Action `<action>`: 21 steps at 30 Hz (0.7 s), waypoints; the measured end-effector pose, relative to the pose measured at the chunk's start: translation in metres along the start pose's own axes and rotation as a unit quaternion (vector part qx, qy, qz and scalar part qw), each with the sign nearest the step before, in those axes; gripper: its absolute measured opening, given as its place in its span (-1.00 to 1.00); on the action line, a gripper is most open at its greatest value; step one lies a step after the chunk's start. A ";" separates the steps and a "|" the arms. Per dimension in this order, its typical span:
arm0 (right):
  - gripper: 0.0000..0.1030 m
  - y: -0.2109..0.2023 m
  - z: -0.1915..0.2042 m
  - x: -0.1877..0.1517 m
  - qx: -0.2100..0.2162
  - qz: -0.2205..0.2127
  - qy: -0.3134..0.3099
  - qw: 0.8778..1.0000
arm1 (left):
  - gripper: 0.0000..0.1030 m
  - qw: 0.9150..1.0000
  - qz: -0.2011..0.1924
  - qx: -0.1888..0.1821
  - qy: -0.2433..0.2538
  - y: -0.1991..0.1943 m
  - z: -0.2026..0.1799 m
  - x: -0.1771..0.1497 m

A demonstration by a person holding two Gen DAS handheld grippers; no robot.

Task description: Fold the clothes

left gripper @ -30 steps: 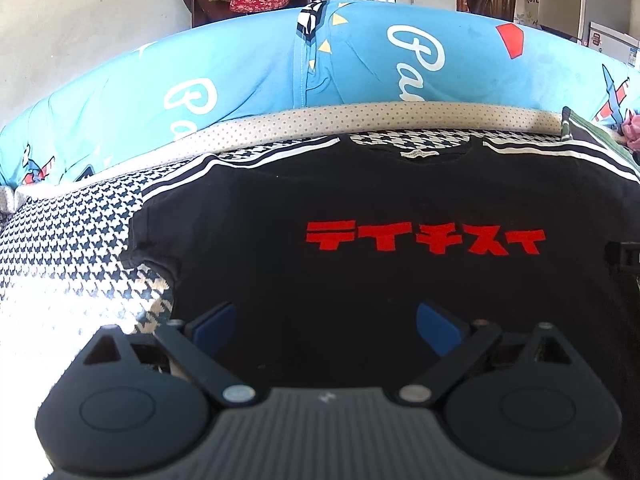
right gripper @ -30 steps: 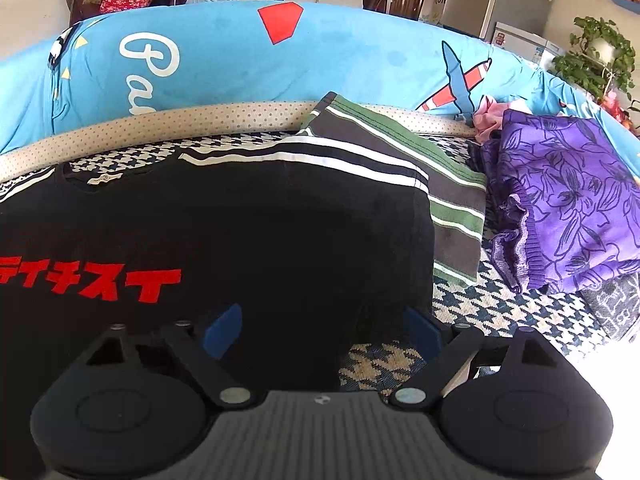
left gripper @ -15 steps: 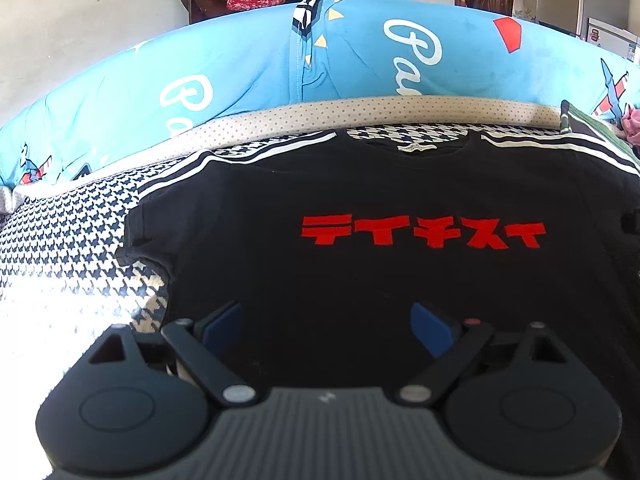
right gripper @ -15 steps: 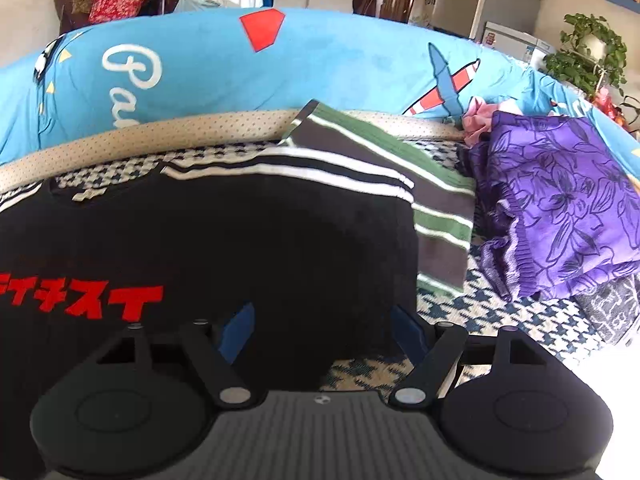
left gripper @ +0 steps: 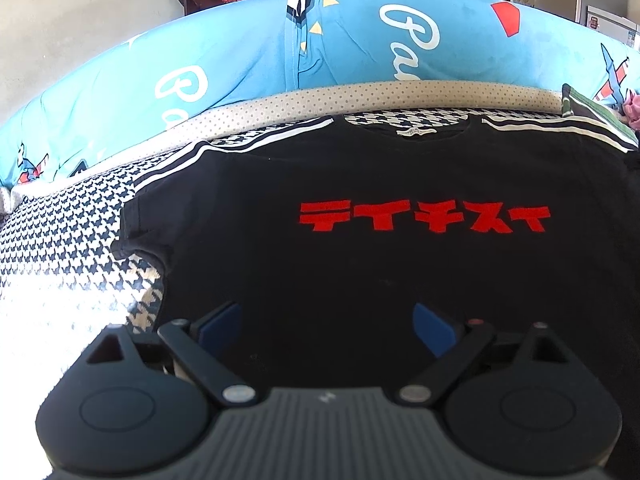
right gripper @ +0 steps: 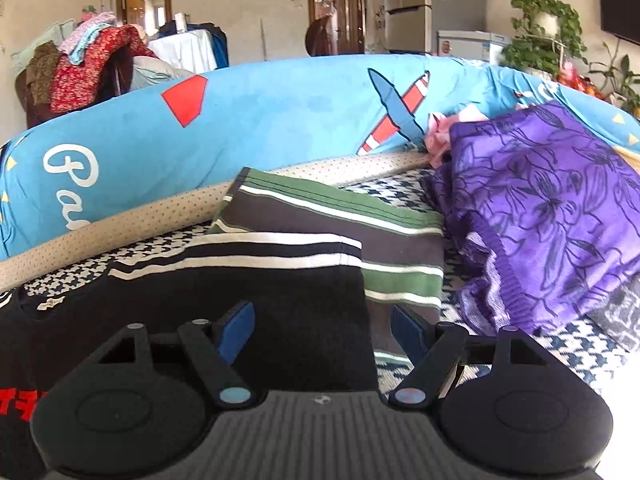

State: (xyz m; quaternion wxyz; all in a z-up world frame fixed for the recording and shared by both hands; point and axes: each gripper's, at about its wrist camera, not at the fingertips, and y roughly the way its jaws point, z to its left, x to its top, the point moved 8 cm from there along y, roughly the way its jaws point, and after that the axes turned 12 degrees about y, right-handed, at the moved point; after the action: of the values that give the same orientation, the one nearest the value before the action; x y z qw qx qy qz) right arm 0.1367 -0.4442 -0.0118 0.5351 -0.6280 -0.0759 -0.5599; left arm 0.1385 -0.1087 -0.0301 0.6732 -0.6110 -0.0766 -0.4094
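Covering houndstooth bedspread (left gripper: 60,248): black T-shirt (left gripper: 360,280)

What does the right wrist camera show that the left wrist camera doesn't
Only the right wrist view shows the purple floral garment, the potted plant and the black T-shirt's right sleeve edge lying over the folded green striped garment, with the open right gripper at that edge. Only the left wrist view shows the whole red lettering, the left sleeve and the open left gripper above the shirt's body. Both show the T-shirt laid flat, the houndstooth cover and the blue cushion.
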 end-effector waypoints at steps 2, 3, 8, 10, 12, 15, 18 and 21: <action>0.46 0.004 0.006 0.002 0.022 -0.009 -0.005 1.000 | 0.84 1.000 0.000 0.002 0.001 0.001 0.001 0.000; 0.46 0.006 0.008 0.002 0.029 -0.010 -0.007 1.000 | 0.84 1.000 0.000 0.003 0.001 0.001 0.001 -0.001; 0.46 0.020 0.011 0.001 0.059 0.003 -0.011 0.998 | 0.85 1.000 0.002 0.003 -0.004 0.001 0.006 -0.001; 0.46 0.024 0.008 0.001 0.064 0.006 -0.011 0.998 | 0.85 1.000 0.002 -0.001 -0.009 0.001 0.008 -0.001; 0.37 0.027 0.006 0.002 0.074 0.007 -0.011 0.997 | 0.86 1.000 0.000 -0.001 -0.010 -0.001 0.010 -0.001; 0.06 0.030 0.000 0.004 0.077 0.008 -0.005 0.997 | 0.86 1.000 -0.002 0.000 -0.011 -0.002 0.013 -0.001; -0.17 0.030 -0.004 0.006 0.082 0.008 0.003 0.997 | 0.86 1.000 -0.003 0.002 -0.014 -0.003 0.017 -0.001; -0.53 0.029 -0.004 0.007 0.091 0.008 -0.004 0.996 | 0.86 1.000 -0.004 0.004 -0.017 -0.004 0.021 -0.002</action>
State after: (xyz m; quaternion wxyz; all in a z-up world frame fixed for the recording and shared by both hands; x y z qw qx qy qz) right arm 0.1569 -0.4624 -0.0240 0.5943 -0.5795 -0.1231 -0.5439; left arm 0.1430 -0.0886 -0.0236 0.6729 -0.6147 -0.0918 -0.4012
